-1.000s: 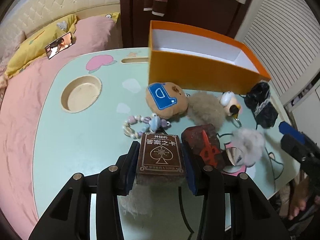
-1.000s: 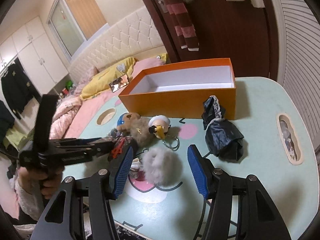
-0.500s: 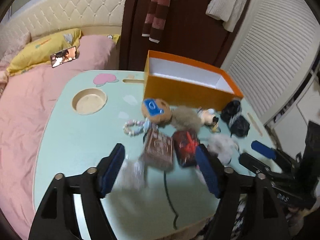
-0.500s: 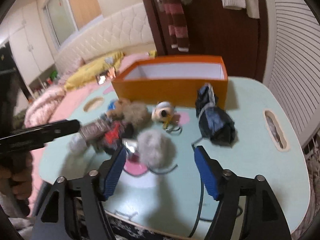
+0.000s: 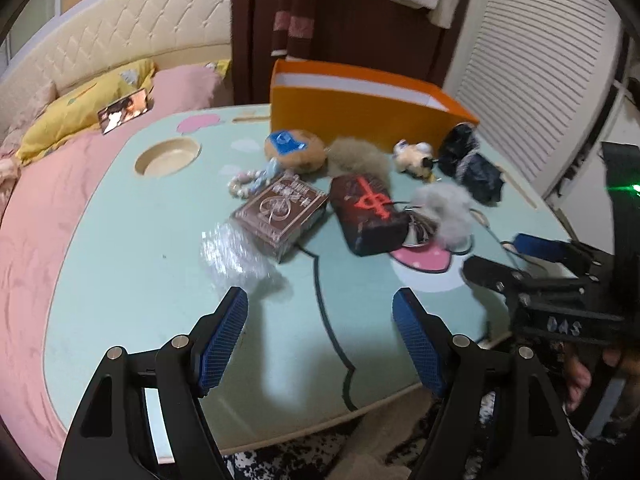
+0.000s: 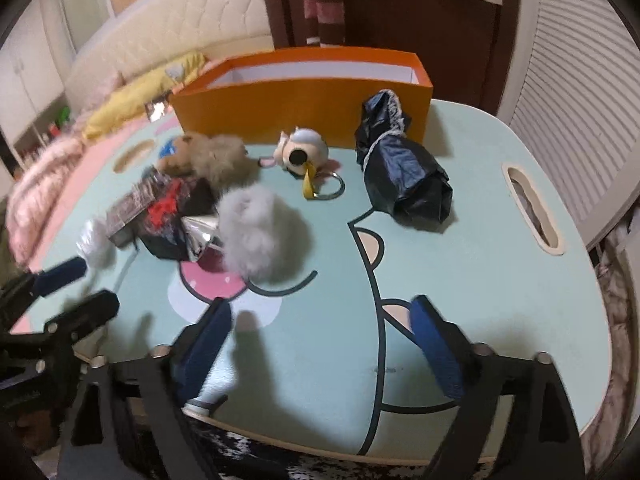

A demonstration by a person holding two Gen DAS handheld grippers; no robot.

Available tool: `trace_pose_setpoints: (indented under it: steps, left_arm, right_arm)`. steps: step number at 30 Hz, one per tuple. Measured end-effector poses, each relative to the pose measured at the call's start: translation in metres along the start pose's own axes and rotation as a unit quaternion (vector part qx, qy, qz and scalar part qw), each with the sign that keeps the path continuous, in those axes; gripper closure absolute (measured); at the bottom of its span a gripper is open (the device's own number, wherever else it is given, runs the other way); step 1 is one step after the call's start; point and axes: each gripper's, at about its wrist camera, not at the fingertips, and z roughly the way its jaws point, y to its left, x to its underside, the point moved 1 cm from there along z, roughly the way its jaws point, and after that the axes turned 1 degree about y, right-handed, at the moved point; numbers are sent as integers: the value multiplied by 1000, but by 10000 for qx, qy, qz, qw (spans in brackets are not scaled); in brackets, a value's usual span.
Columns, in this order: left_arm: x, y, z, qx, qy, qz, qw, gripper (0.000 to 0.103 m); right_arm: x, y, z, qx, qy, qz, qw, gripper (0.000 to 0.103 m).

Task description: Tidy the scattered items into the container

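The grey pompom (image 6: pixel 260 236) lies mid-table beside the dark pouch (image 6: pixel 176 220), before the orange box (image 6: pixel 300 96); it looks light and squashy, best pinched across its middle. Right gripper (image 6: pixel 320 344) is opening, empty; left gripper (image 5: pixel 320 336) gapes, empty.

a mint-green cartoon table (image 5: pixel 140 248) stands beside a bed with pink bedding (image 5: pixel 36 200), a yellow pillow (image 5: pixel 80 116) and cream tufted headboard (image 5: pixel 120 48); dark wooden door (image 6: pixel 400 8), white louvred panel (image 5: pixel 532 68).
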Motion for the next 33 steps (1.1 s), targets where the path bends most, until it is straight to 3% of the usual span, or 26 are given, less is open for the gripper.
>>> trace_pose_setpoints:
  steps: [6, 8, 14, 33]
  left_arm:
    - [6, -1, 13, -590, -64, 195, 9980, 25]
    - [8, -1, 15, -568, -135, 229, 9980, 16]
    - [11, 1, 18, -533, -319, 285, 9977, 5]
    - [11, 4, 19, -528, -430, 278, 9973, 1]
  right_arm:
    - [0, 3, 6, 86, 49, -98, 9999, 0]
    - [0, 2, 8, 77, 44, -135, 9999, 0]
    - [1, 1, 8, 62, 5, -183, 9998, 0]
    - [0, 0, 8, 50, 0, -193, 9998, 0]
